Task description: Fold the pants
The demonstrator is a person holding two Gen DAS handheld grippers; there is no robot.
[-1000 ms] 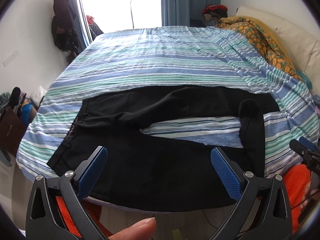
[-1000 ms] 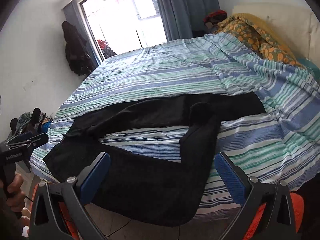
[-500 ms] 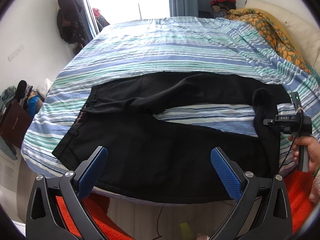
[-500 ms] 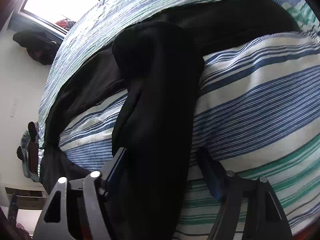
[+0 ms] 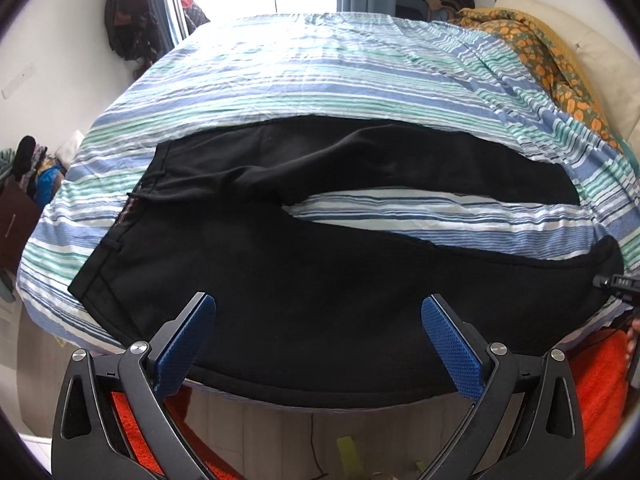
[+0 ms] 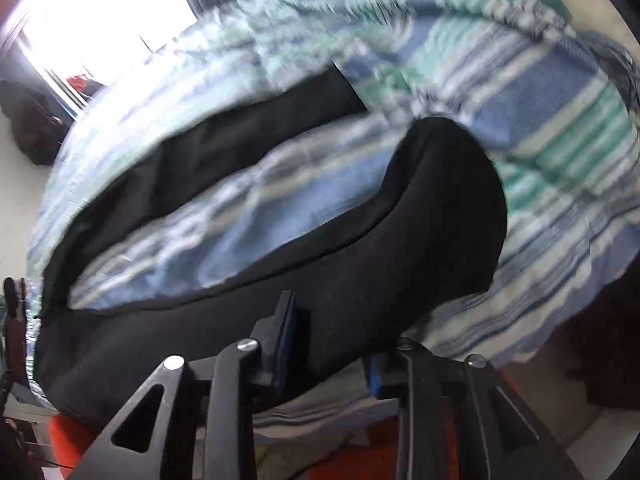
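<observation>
Black pants (image 5: 304,280) lie spread on the striped bed, waistband at the left, both legs running right. The near leg hangs over the bed's front edge. My left gripper (image 5: 318,340) is open and empty, just in front of the near leg. In the right wrist view my right gripper (image 6: 328,344) has its jaws narrowed on the lower edge of the near leg (image 6: 360,272) close to its cuff end. The right gripper's body shows at the far right of the left wrist view (image 5: 618,282), at the cuff.
A striped blue, green and white sheet (image 5: 320,80) covers the bed. An orange patterned blanket (image 5: 544,52) lies at the back right. Orange-red fabric (image 5: 600,392) sits below the bed's front edge. Clothes hang by the window (image 5: 128,20) at the left.
The right gripper closed on the near leg's end and pulled it right, straightening the leg that was folded up. The left gripper moved closer to the pants and stayed open.
</observation>
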